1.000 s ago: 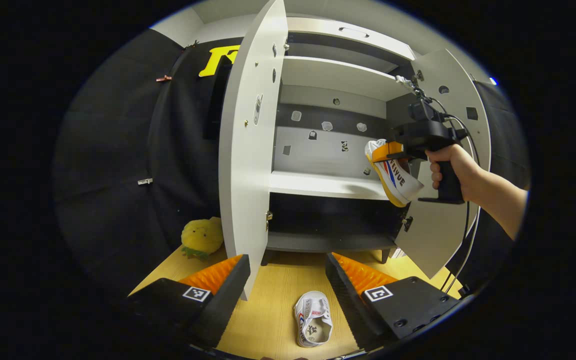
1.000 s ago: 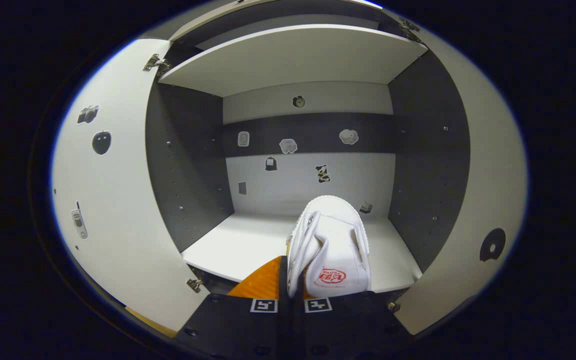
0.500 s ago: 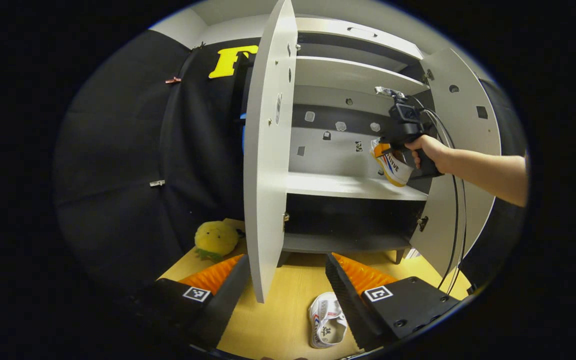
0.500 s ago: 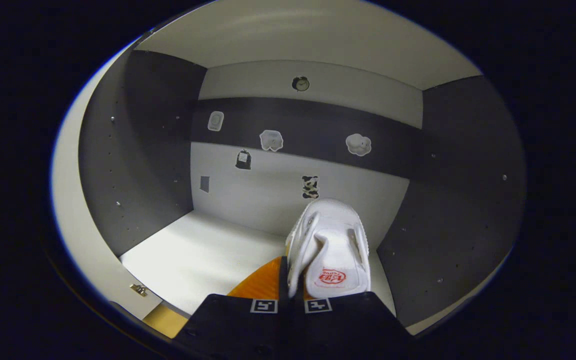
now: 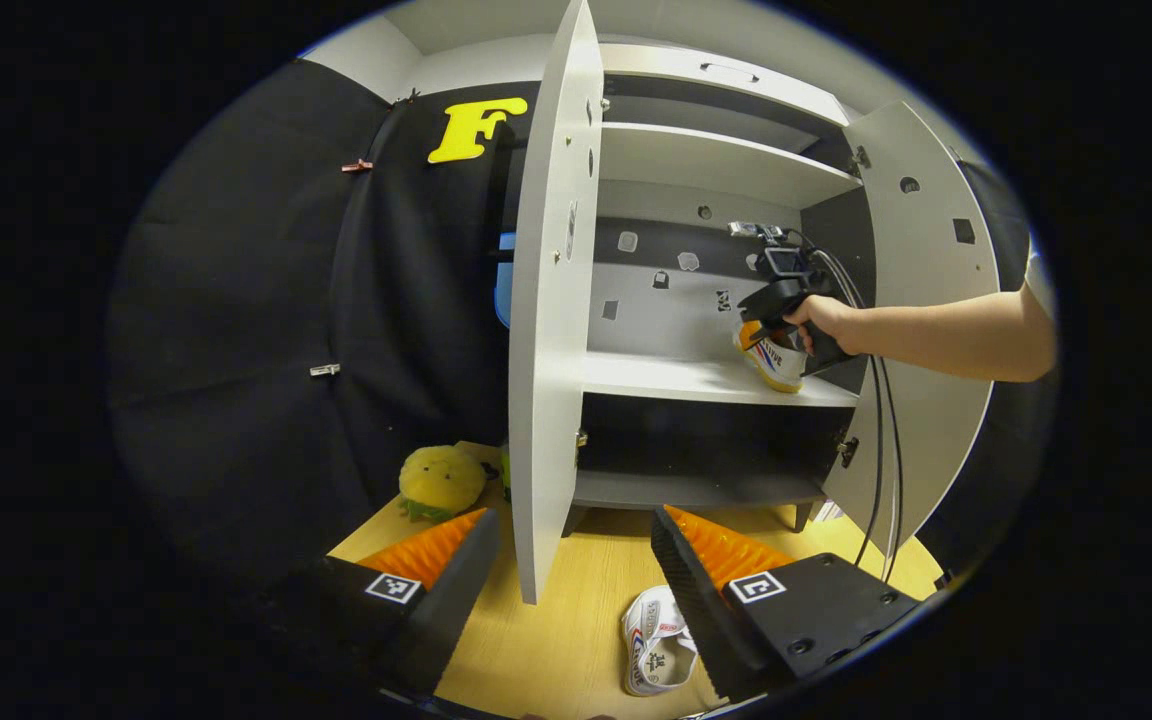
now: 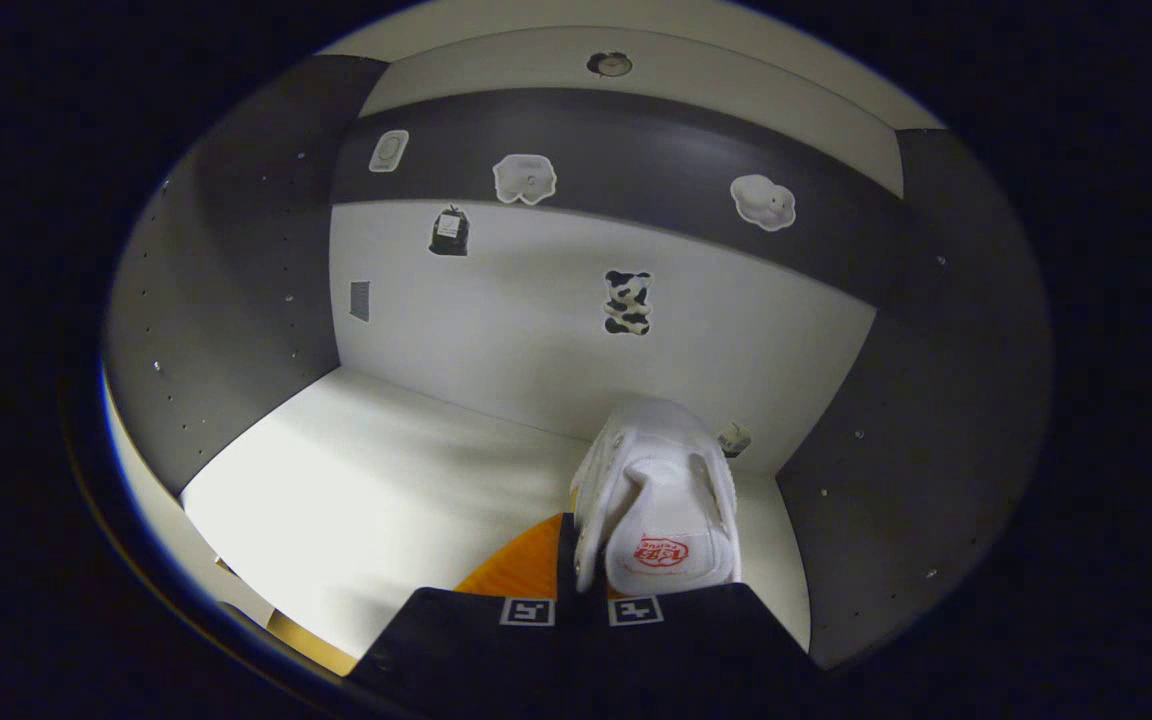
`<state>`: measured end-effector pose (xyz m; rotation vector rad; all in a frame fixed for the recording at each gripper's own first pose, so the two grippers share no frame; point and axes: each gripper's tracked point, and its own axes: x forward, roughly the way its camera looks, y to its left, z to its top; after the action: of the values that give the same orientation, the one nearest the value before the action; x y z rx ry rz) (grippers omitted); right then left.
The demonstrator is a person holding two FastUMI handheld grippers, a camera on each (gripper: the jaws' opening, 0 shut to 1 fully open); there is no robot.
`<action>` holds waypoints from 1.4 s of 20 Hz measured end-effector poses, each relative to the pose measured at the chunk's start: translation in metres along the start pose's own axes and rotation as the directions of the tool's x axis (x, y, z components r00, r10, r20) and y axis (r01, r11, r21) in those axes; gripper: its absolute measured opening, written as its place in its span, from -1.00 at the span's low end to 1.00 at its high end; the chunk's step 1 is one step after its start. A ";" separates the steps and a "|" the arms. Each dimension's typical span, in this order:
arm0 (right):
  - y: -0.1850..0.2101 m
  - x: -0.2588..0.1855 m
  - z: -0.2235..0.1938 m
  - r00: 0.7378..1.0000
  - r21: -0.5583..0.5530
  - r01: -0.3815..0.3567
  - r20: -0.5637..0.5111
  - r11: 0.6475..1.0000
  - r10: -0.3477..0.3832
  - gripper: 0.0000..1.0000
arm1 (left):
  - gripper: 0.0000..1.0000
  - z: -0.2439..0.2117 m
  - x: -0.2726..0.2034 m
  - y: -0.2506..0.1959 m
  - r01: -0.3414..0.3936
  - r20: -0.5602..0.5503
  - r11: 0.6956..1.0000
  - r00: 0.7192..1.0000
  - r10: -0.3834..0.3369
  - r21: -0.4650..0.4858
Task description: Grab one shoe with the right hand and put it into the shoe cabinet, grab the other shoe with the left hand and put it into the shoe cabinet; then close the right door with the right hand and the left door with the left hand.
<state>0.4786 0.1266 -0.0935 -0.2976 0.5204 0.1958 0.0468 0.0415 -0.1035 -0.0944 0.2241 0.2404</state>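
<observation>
Right gripper [image 6: 582,596] clamped on first shoe [image 6: 661,510], low over cabinet shelf [image 6: 376,480] for set-down. Left gripper [image 5: 576,570] wide open, empty, poised above second shoe [image 5: 658,655] on floor [image 5: 556,640].

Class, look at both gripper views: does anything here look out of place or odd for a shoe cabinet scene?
A yellow plush toy lies on the floor left of the shoe cabinet, an odd thing beside shoes. One shoe still lies on the floor; the other shoe is held in the right gripper over the shelf.
</observation>
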 end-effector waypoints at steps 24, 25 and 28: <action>0.029 -0.119 -0.024 0.991 0.148 -0.086 0.110 0.985 0.070 1.00 | 0.90 -0.008 -0.024 -0.026 0.069 0.001 0.998 0.998 -0.069 -0.001; 0.026 -0.131 -0.024 0.987 0.145 -0.085 0.145 0.986 0.064 1.00 | 0.90 -0.010 -0.023 -0.028 0.079 -0.005 0.997 0.997 -0.079 -0.006; 0.018 -0.165 -0.041 0.976 0.153 -0.081 0.212 0.985 0.047 1.00 | 0.92 -0.023 -0.020 -0.034 0.100 -0.028 0.995 0.995 -0.100 -0.027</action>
<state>0.3146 0.1125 -0.0461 -0.1010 0.3358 0.2436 0.0316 0.0016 -0.1188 -0.1337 0.2444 0.1423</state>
